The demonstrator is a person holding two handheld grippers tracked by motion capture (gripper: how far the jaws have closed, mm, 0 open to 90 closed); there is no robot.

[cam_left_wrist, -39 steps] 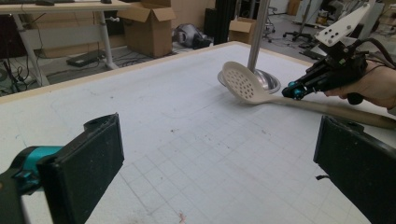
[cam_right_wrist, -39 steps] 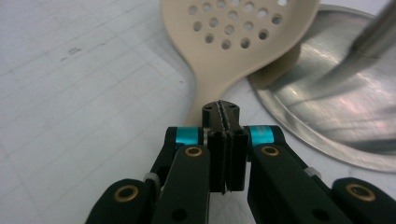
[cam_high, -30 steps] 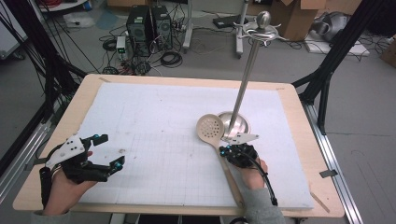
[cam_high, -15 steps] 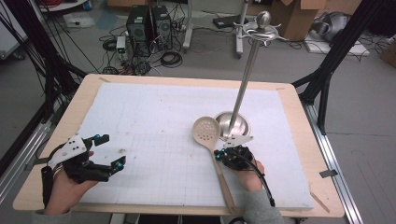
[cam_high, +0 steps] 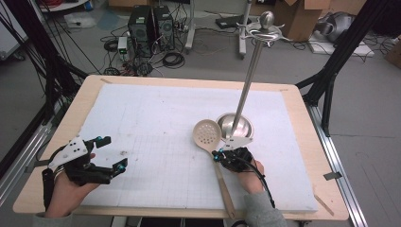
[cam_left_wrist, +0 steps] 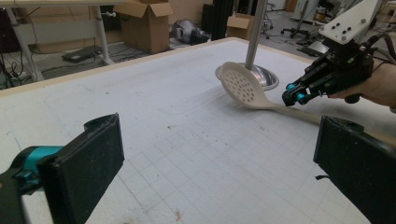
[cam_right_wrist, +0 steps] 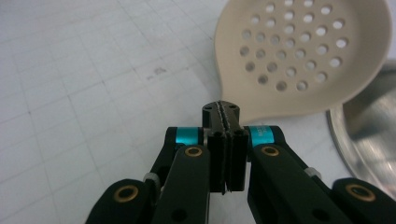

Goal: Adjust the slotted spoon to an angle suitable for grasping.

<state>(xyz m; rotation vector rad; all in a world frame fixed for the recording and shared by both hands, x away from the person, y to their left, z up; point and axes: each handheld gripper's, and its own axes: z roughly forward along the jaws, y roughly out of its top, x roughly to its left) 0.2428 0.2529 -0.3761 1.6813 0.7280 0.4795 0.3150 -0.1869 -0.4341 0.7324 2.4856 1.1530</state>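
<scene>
While the perforated spoon [cam_high: 208,135] is lying on the white mat [cam_high: 156,123] with its bowl just beside the steel stand base [cam_high: 235,126], the right gripper [cam_high: 220,154] is sitting over the spoon's neck with its fingers [cam_right_wrist: 226,140] clenched together; whether they are pinching the handle cannot be told. The left gripper [cam_high: 109,153] is resting well apart at the near left of the counter [cam_high: 302,118], its fingers [cam_left_wrist: 88,172] standing released with nothing between them.
</scene>
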